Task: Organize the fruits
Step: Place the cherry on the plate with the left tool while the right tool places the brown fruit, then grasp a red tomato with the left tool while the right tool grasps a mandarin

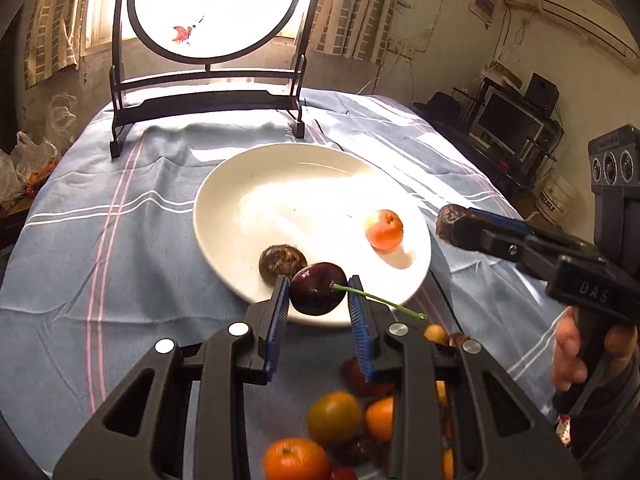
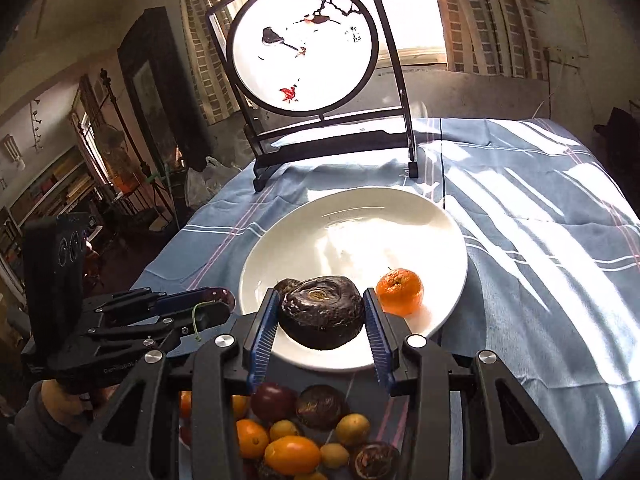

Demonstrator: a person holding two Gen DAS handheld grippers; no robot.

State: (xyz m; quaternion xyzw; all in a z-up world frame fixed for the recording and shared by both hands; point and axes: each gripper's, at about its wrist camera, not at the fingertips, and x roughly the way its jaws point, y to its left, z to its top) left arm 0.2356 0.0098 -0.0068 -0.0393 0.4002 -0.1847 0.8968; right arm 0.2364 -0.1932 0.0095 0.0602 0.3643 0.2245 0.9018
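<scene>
1. From the left wrist view, we see our left gripper (image 1: 318,300) clenched on a dark cherry (image 1: 317,289), its blue pads pressing both sides and the green stem trailing to the right.
2. The cherry hangs over the near rim of a white plate (image 1: 240,200), which sits on a blue striped cloth (image 1: 120,240) covering the desk.
3. On the plate lie a small orange tangerine (image 1: 384,230) and a dark wrinkled passion fruit (image 1: 282,262), apart from each other.
4. At the right, our right gripper (image 1: 450,226) grasps a dark fruit just beside the plate's edge; a hand (image 1: 580,348) holds its handle.
5. Below the left gripper a pile of mixed small fruits (image 1: 336,420) is in view.
6. From the right wrist view, the right gripper (image 2: 322,320) grasps a wrinkled dark passion fruit (image 2: 322,312) above the plate's (image 2: 400,208) near rim.
7. The tangerine (image 2: 400,291) rests on the plate just right of it.
8. The left gripper (image 2: 218,300) shows at the left with the cherry's stem hanging.
9. A round painted screen (image 2: 304,44) stands upright behind the plate.
</scene>
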